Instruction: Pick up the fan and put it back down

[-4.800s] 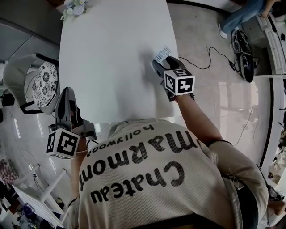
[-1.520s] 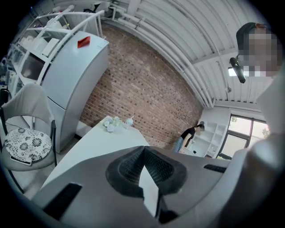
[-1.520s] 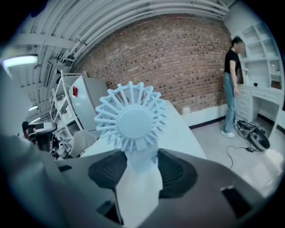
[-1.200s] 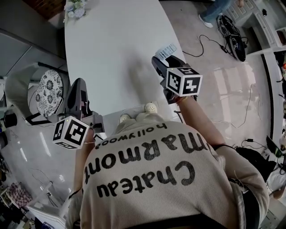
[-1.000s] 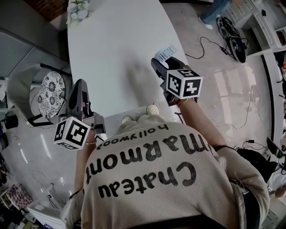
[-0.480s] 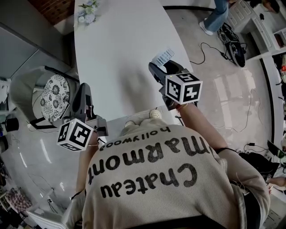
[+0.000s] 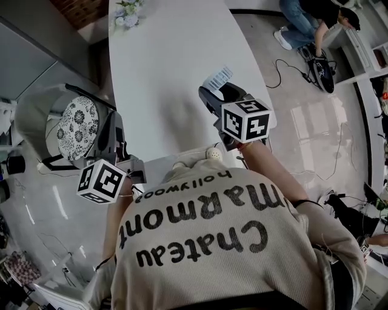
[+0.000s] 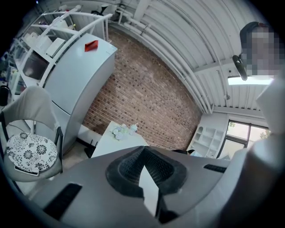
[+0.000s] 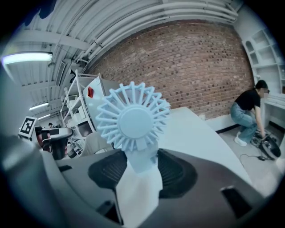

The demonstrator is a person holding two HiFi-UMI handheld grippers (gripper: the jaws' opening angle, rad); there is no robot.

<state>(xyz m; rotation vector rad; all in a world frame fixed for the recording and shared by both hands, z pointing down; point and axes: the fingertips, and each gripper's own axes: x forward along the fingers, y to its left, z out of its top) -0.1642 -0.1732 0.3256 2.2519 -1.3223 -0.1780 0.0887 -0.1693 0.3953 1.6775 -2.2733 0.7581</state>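
A small pale blue hand-held fan (image 9: pixel 132 120) stands upright between the jaws of my right gripper (image 9: pixel 138 167), which is shut on its handle. In the head view the fan (image 7: pixel 217 77) sticks out past the right gripper (image 7: pixel 212 94) above the right edge of the white table (image 7: pixel 163 60), lifted off the top. My left gripper (image 7: pixel 113 124) hangs off the table's left edge beside a chair, jaws together with nothing in them. In the left gripper view its pads (image 8: pixel 129 167) meet at the tips.
A grey chair with a flower-patterned cushion (image 7: pixel 76 121) stands left of the table. A bunch of flowers (image 7: pixel 130 13) lies at the table's far end. A person (image 7: pixel 309 18) crouches at the top right near cables (image 7: pixel 291 66) on the shiny floor.
The right gripper has carried the fan a little farther forward along the table's right edge. The left gripper has shifted slightly beside the chair. Both grips look unchanged.
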